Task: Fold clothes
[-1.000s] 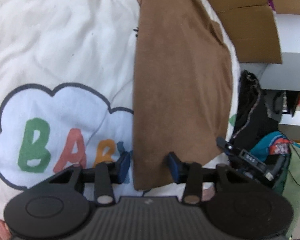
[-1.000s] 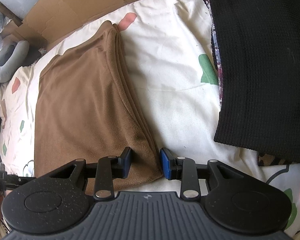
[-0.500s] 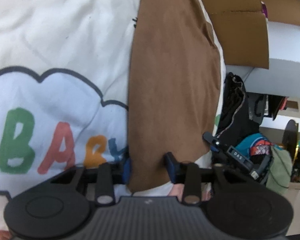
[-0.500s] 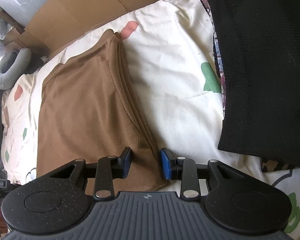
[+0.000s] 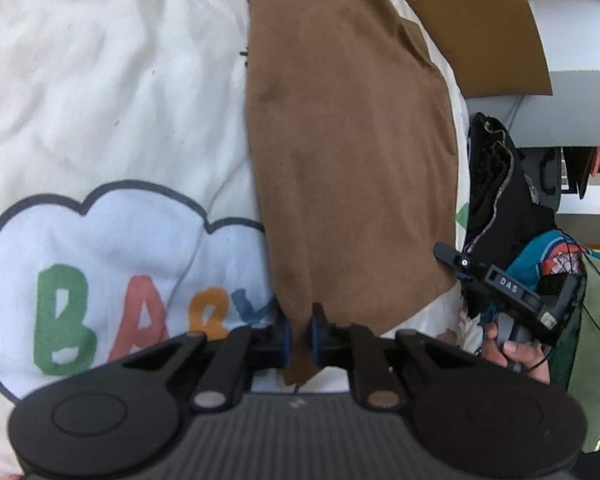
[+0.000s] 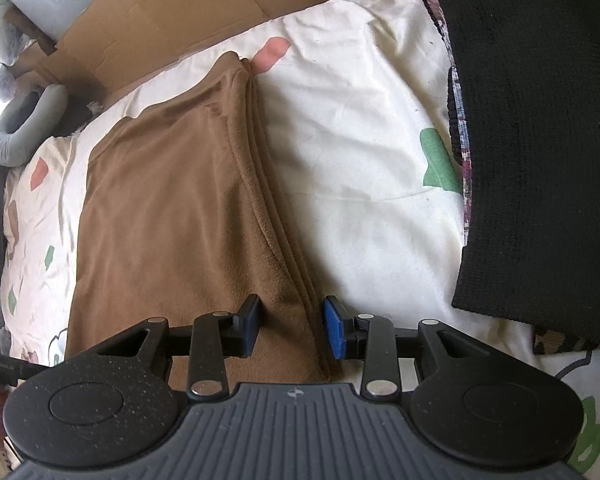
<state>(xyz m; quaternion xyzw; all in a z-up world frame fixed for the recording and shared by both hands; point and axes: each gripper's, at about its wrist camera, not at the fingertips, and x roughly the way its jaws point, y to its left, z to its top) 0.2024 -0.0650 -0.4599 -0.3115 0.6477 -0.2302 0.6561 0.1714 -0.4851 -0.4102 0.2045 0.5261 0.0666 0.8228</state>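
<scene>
A brown fleece garment [image 5: 352,152] lies folded lengthwise on a cream bedsheet [image 5: 100,80]. My left gripper [image 5: 298,332] is shut on the garment's near corner, which is pinched between the blue pads. In the right wrist view the same brown garment [image 6: 172,220] shows its stacked folded edge running toward me. My right gripper [image 6: 292,326] is open, its blue pads straddling that near folded edge without pinching it. The right gripper [image 5: 496,284] also appears in the left wrist view, held in a person's hand beside the garment's other near corner.
The sheet carries a cloud print with coloured letters [image 5: 100,280]. A black knitted garment [image 6: 540,140] covers the bed to the right. Flattened cardboard [image 6: 220,8] lies beyond the bed, and a grey neck pillow [image 6: 28,120] at far left. A pile of clothes [image 5: 540,264] sits off the bed edge.
My left gripper has gone from open around the brown corner to shut on it. The right gripper has slid slightly forward along the folded edge and stays open.
</scene>
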